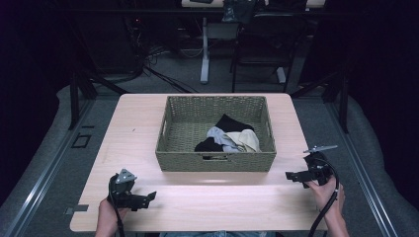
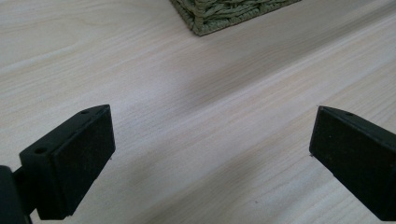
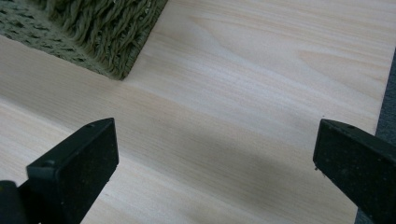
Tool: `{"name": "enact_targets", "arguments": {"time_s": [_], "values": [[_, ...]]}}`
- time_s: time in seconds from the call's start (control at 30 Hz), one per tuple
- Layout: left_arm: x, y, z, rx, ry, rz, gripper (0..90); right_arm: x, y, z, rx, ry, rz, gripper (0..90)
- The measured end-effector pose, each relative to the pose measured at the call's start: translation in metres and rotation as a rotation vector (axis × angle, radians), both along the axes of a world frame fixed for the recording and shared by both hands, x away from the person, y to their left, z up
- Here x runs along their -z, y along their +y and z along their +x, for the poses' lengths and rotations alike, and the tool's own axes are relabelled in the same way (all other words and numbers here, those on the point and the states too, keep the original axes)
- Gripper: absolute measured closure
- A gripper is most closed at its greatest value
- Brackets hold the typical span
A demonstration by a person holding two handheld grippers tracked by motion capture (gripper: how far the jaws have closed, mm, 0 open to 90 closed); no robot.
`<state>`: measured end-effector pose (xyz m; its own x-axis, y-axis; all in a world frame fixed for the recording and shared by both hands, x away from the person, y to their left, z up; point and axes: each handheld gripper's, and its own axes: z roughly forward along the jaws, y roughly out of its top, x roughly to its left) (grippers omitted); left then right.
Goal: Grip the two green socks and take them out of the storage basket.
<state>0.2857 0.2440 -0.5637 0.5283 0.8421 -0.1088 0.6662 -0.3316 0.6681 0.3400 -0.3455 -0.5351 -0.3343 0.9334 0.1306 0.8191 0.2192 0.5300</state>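
a light wooden table carries a green woven basket at its centre, well apart from both tools. inside the basket lies a heap of small cloth items: black pieces, a pale grey-blue piece and a cream piece, gathered toward the basket's right front part. the left gripper is held by the person's left hand near the table's front left corner, its jaws pointing toward the table's middle and standing wide apart with nothing between them; in the left gripper view bare wood lies between the jaws and a corner of the basket appears at the top. the right gripper is held by the right hand at the table's front right edge, jaws also spread wide and empty; in the right gripper view a basket corner lies at upper left, and the table edge runs along the right.
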Motion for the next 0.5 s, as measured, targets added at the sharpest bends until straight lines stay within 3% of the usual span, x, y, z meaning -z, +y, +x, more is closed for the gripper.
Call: {"name": "enact_targets", "arguments": {"time_s": [0.5], "values": [[-0.0005,0.0003,0.0004,-0.002,-0.002,-0.001,0.2,-0.0004,0.0018,-0.0008,-0.020,0.010,-0.001,0.0]]}}
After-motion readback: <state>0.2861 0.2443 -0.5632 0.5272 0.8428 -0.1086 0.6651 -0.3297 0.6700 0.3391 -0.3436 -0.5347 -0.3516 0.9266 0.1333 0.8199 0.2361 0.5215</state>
